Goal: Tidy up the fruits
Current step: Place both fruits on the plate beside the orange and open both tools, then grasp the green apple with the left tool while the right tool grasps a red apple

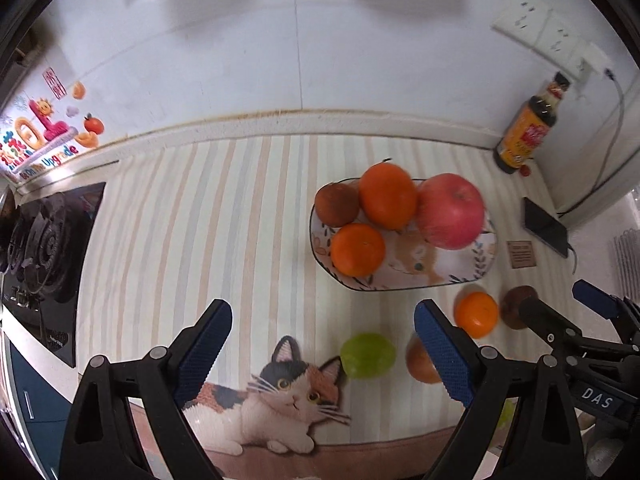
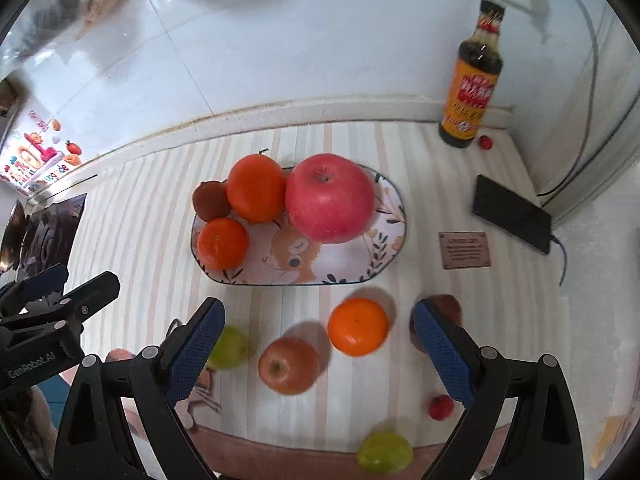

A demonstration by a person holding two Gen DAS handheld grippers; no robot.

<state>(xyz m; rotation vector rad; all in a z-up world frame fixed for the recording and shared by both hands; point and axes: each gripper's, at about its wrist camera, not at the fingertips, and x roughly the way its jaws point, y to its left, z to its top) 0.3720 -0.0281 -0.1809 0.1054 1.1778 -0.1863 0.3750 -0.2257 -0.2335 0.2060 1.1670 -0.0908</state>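
An oval patterned plate (image 2: 394, 216) on the striped mat holds a big red apple (image 2: 330, 198), two oranges (image 2: 256, 188) and a brown fruit (image 2: 210, 200). In front of it on the mat lie a loose orange (image 2: 358, 326), a small apple (image 2: 288, 366), two green fruits (image 2: 228, 348), a tiny red fruit (image 2: 441, 407) and a brownish fruit (image 2: 448, 306) half hidden by a finger. My right gripper (image 2: 319, 312) hangs open above these, holding nothing. My left gripper (image 1: 323, 312) is open and empty over the mat left of the green fruit (image 1: 368, 355). The plate (image 1: 460, 272) lies beyond it.
A dark sauce bottle (image 2: 472, 80) stands in the back right corner with a small red fruit (image 2: 485, 142) beside it. A black phone (image 2: 512, 212) on a cable and a brown card (image 2: 464, 250) lie right of the plate. A gas hob (image 1: 44, 256) borders the mat's left side.
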